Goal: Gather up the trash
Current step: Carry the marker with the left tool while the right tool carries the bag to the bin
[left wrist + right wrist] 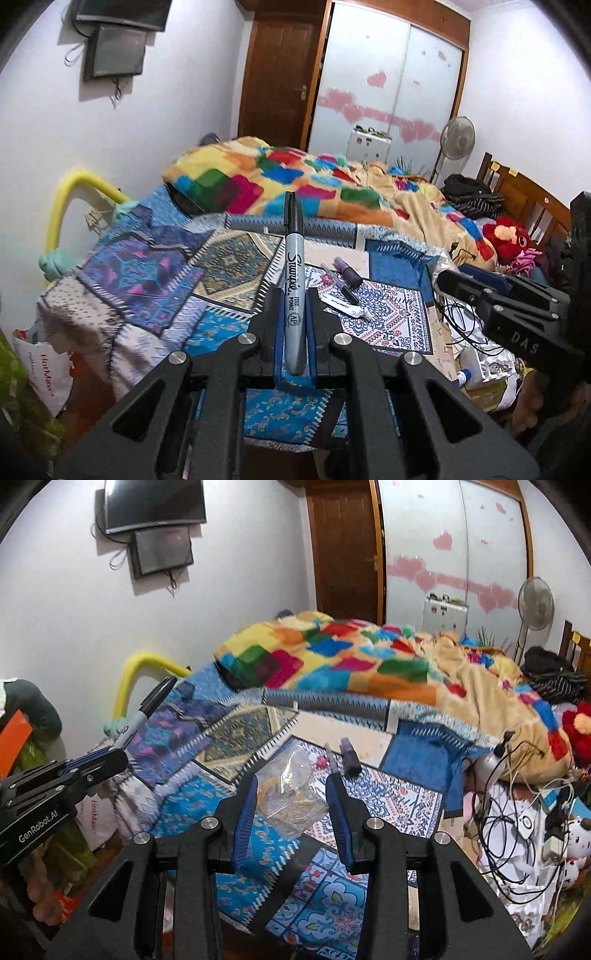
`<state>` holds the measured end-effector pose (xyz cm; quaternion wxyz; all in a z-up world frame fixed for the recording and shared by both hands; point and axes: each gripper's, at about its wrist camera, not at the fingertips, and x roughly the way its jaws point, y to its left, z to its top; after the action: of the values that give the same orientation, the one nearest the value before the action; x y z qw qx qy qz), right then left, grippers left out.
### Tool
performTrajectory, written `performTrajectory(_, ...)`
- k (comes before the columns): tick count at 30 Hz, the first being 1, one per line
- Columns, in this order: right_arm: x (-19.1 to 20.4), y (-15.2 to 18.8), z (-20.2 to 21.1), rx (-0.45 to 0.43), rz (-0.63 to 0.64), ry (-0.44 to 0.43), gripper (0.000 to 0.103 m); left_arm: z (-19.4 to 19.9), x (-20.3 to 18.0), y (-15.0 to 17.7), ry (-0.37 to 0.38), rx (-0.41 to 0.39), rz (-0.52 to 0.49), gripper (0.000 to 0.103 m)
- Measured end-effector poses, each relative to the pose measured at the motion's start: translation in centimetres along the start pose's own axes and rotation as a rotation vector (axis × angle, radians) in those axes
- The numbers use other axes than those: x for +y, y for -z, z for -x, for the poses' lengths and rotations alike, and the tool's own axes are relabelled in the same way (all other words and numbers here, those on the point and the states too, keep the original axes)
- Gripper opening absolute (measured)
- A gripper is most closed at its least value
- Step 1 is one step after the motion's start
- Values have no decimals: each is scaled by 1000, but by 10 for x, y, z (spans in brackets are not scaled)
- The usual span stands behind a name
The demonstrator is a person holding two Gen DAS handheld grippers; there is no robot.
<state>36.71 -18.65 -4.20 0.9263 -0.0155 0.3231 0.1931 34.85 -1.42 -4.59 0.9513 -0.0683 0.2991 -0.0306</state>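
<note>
Left gripper [294, 328]: pressed tight on a grey Sharpie marker [294, 280]; the marker stands up between the blue pads, black cap on top, well above the bed.
Same marker, right wrist view: juts up and to the right from the left gripper [110, 755] at the left edge of frame.
Right gripper [291, 808]: pinching a crumpled clear plastic bag [291, 794]; both blue pads press on its sides, jaws partly apart around its bulk; bag is lifted off the bedspread.
Right gripper, left wrist view: black body [491, 295] enters from the right edge; its tips and the bag cannot be made out there.
Bed: patterned blue bedspread [155, 273] in front, bright patchwork blanket [295, 177] heaped behind.
Still on the bedspread: purple bottle [348, 273], a thin pen-like item [338, 284] just beside it, a small white tube [347, 304] near both.
Right of bed: tangle of cables [506, 812] and papers, red plush toy [508, 236].
Background: wall screens [155, 506], wooden door [280, 70], standing fan [458, 138].
</note>
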Motion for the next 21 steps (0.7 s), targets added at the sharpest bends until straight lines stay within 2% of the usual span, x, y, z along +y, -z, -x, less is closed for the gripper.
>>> performTrajectory(10, 45, 3, 45, -58, 26, -49, 35, 76, 33, 12, -71, -60, 15, 10)
performTrajectory(21, 113, 22, 62, -49, 82, -166, 35, 151, 99, 50, -220, -66, 65, 10)
